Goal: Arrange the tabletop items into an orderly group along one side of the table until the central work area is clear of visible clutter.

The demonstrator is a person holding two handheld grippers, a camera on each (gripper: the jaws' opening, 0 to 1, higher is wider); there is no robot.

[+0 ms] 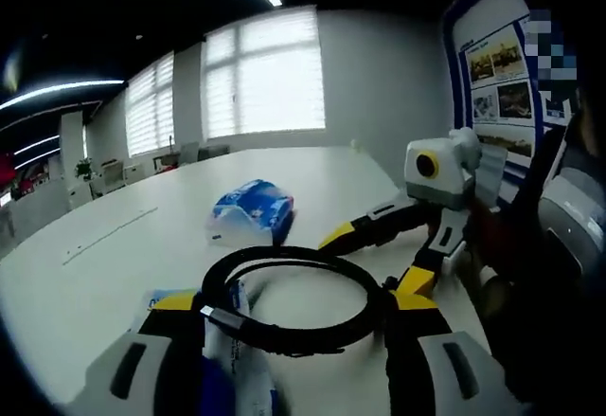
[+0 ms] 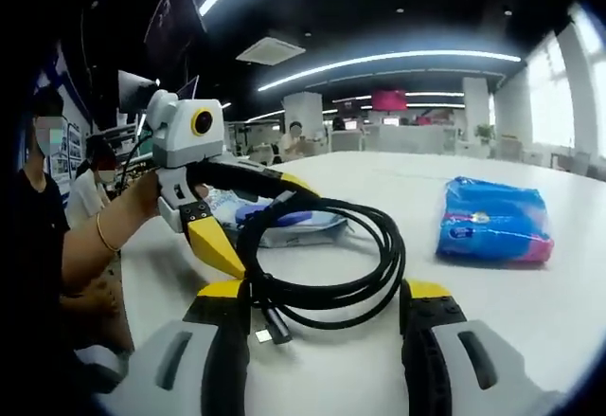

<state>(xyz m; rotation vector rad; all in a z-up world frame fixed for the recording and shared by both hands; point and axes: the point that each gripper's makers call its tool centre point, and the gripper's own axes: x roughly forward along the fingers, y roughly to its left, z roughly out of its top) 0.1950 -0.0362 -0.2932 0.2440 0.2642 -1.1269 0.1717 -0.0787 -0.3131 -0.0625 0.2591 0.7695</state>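
**Coiled cable between two claws on a white tabletop**

The left claw point(image 1: 294, 316) stands wide, with a flat packet between its jaws and the coiled black cable point(image 1: 294, 298) just ahead. The right claw point(image 2: 327, 307), also wide, straddles the coil (touching is unclear). A blue tissue pack point(image 2: 494, 221) lies apart. Best to close on the bundled strands so the loops stay together.

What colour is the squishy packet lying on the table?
The packet is mostly blue with pink along its bottom edge, clearest in the right gripper view.
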